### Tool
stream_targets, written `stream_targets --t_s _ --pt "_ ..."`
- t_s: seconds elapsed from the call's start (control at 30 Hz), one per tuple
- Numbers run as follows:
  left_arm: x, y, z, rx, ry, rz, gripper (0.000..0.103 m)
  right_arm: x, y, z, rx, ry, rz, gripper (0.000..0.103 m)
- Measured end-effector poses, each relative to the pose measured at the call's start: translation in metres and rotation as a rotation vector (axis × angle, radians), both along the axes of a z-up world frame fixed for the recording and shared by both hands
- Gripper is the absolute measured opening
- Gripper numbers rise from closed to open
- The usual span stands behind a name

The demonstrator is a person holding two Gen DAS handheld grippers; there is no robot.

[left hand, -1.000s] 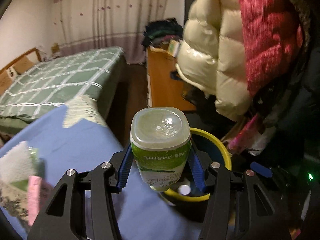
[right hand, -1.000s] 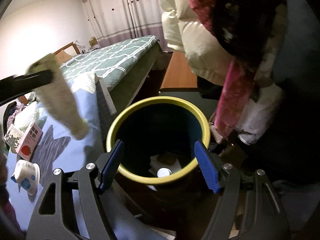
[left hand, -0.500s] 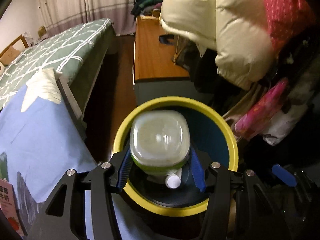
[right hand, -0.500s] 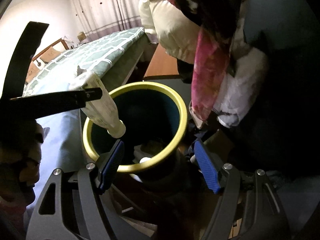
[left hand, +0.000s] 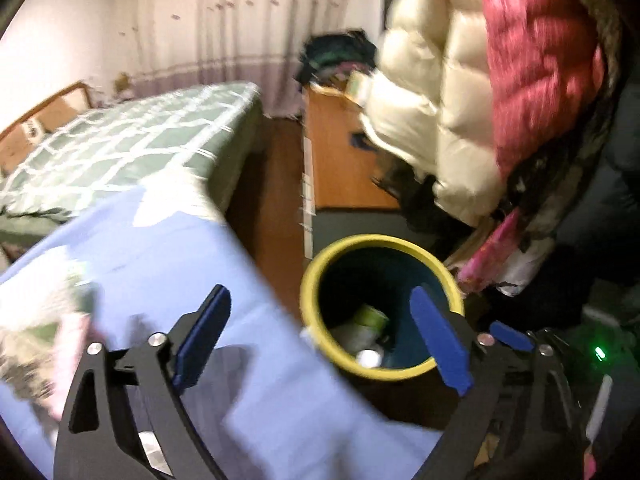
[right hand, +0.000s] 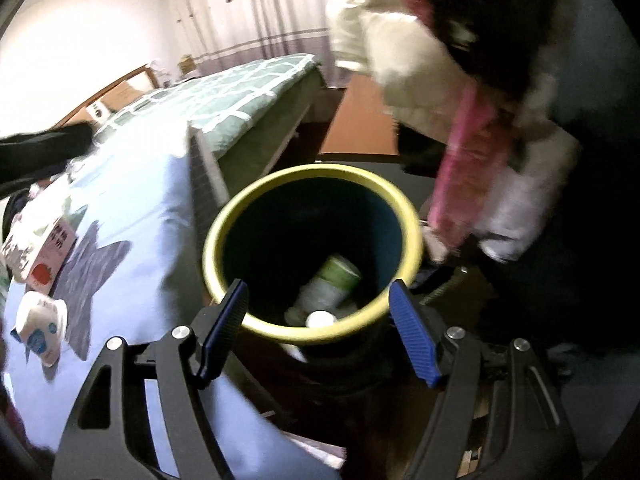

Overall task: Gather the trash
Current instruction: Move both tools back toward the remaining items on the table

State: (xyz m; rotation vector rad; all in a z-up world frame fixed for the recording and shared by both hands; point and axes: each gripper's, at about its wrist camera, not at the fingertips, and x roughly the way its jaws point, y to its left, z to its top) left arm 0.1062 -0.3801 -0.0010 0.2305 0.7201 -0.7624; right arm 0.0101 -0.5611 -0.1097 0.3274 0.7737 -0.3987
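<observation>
Right wrist alone shows cup point(right hand: 39, 330) and carton point(right hand: 40, 252) — bin point(right hand: 312, 254) in both

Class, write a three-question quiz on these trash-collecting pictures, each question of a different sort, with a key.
1. True or false: the green-labelled bottle lies inside the bin.
2. The left tool holds: A) a bottle B) a carton C) nothing.
3. Fill in: the bin's rim is ____.

Key: 1 true. 2 C; its jaws are opening with nothing between them. 3 yellow.
</observation>
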Motion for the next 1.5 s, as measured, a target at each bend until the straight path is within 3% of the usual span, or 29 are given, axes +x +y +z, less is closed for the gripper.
stream_targets --t_s 0.1,0.37,0.6,0.77,1.03,1.37,1.47,1.5 --pt "-0.003 0.065 0.013 -0.027 -0.032 0.102 0.096 0.015 0.025 0.007 -0.015 -0.015 0.061 0.069" --pt "-0.02 0.249 0.027 -0.045 -0.13 0.517 0.098 0.069 0.119 0.026 -0.051 -0.059 0.273 0.069" --pt "-0.024 0.361 0.007 -0.047 -0.088 0.751 0.098 0.087 0.218 0.044 -0.079 -0.095 0.477 0.069" --pt "-0.019 0.398 -0.011 -0.054 -0.052 0.822 0.098 0.091 0.286 0.051 -0.087 -0.119 0.63 0.069" --pt "-0.024 0.428 -0.018 -0.068 -0.067 0.893 0.098 0.103 0.365 0.039 -0.111 -0.093 0.793 0.064" --pt "-0.024 0.442 -0.025 -0.083 -0.039 0.912 0.098 0.136 0.386 -0.001 -0.118 0.03 0.778 0.063" --pt "-0.022 0.439 -0.027 -0.079 -0.031 0.905 0.098 0.145 0.387 -0.006 -0.108 0.057 0.777 0.052" --pt "-0.021 0.438 -0.028 -0.078 -0.029 0.903 0.098 0.148 0.387 -0.009 -0.097 0.07 0.781 0.043"
